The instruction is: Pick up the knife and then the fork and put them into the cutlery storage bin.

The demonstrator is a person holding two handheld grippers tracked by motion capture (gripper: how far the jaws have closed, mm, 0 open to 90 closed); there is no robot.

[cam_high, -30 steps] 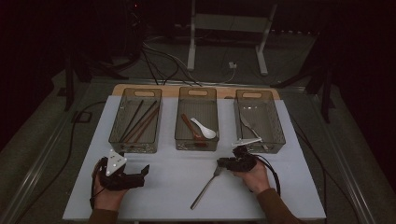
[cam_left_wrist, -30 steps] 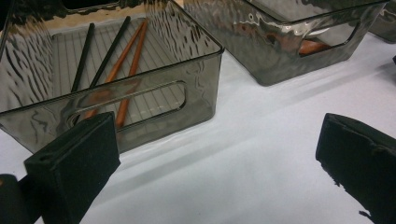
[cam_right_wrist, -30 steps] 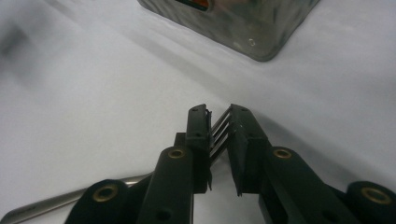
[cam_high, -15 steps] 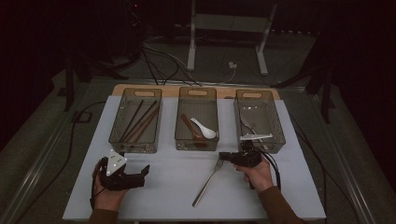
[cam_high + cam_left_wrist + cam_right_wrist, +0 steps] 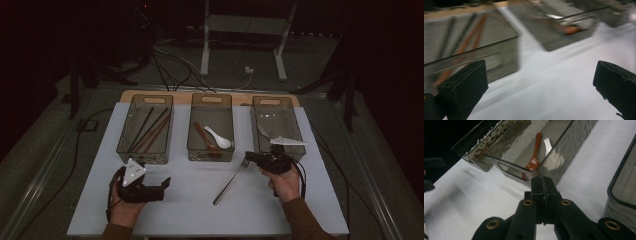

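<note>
Room: dark around you, with a white table and three clear bins along its upper edge.
Right gripper: jaws closed tight on the head end of the fork, right of centre in the high view.
Fork: a second ago it lies flat on the table; now its head is up and the handle slants down-left, the tip at or just above the table, I cannot tell which.
Your right hand: it has come up and toward the right bin, just below that bin's near wall.
Left gripper: jaws wide apart, nothing between them, at the lower left of the high view, below the left bin of chopsticks.
Middle bin: holds spoons.
Meaning: the pick looks made; I judge the carry comes next, likely to the right bin, where a metal piece already lies.
Watch: the long handle may swing or catch the bin's rim.
</note>
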